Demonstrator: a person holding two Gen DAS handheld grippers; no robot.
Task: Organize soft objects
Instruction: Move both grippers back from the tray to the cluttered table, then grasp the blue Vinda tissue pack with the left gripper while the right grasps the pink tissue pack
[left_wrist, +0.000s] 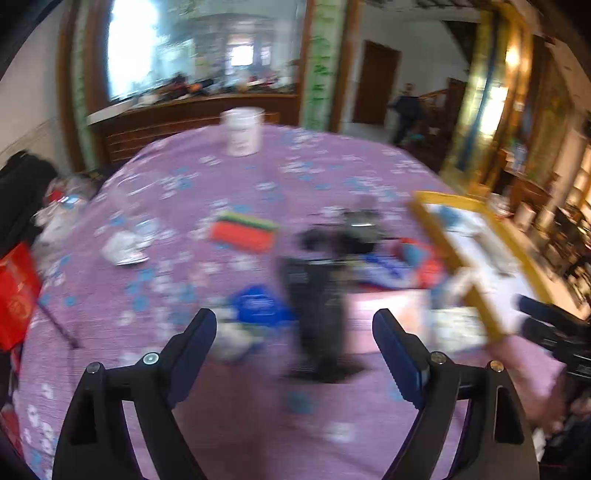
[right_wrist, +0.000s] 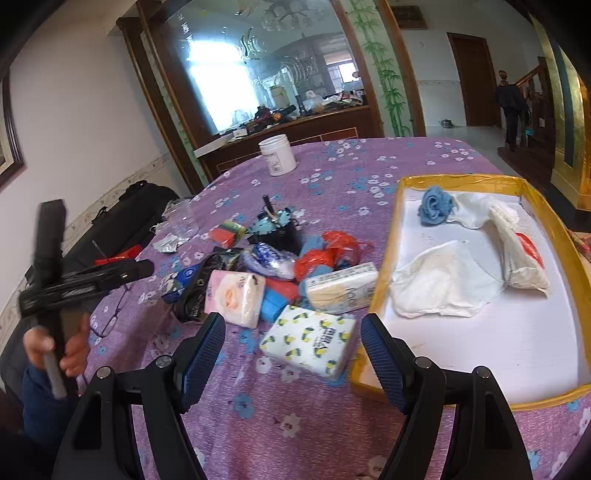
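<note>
Saw matt woven tablecloth (right_wrist: 295, 424) beneath my right gripper (right_wrist: 291, 347); its pads (right_wrist: 380, 363) looked ribbed rubber. Ahead, tissue pack (right_wrist: 310, 341) had glossy plastic wrap. Right of it, tray (right_wrist: 461, 179) rim showed shiny tape; crumpled cloth (right_wrist: 439, 280) inside.

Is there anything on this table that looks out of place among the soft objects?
Yes. A pair of eyeglasses lies on the purple tablecloth near the left edge, a hard item beside the tissue packs.

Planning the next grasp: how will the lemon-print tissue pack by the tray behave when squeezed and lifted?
The lemon-print tissue pack looks like a soft plastic-wrapped brick, so it will probably squash somewhat yet keep its shape. Likely light for its size. The glossy wrap may be slippery. It lies flat on the tablecloth, so rolling seems unlikely.
</note>
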